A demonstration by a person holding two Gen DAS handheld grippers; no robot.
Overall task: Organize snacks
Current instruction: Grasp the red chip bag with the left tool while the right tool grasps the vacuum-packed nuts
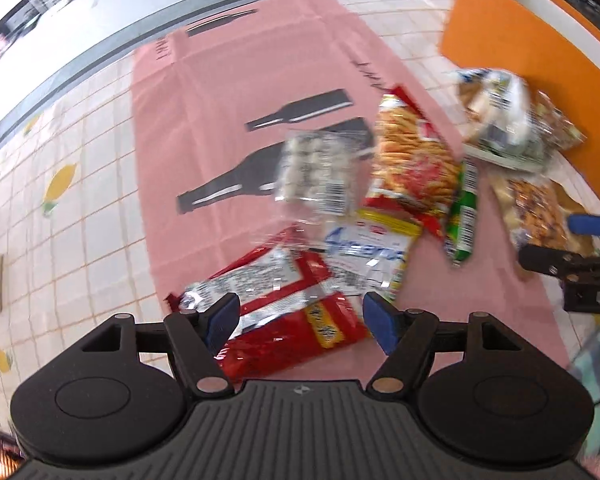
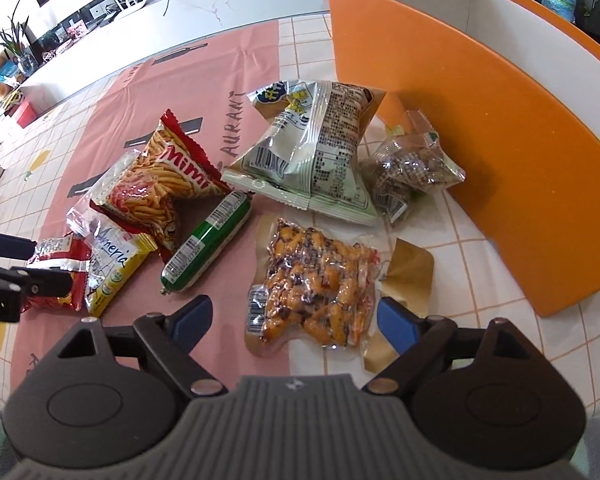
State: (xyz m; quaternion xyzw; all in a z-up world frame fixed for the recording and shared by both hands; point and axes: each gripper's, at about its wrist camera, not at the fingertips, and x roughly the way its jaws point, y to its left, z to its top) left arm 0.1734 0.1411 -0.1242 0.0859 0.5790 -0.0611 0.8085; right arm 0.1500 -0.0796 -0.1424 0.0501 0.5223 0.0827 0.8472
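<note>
The left gripper (image 1: 298, 318) hangs spread over the red foil snack packet (image 1: 288, 320), while the right gripper (image 2: 294, 322) gapes around the vacuum-packed glazed snack (image 2: 312, 292), gripping nothing. Each would do best to close on a packet's middle, lift cleanly and carry it to the orange box (image 2: 480, 128). Snacks lie scattered on a pink tablecloth (image 1: 220, 100) over tiled covering

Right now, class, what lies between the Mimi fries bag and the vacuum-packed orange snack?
The green sausage stick, shown clearly in the right wrist view.
</note>
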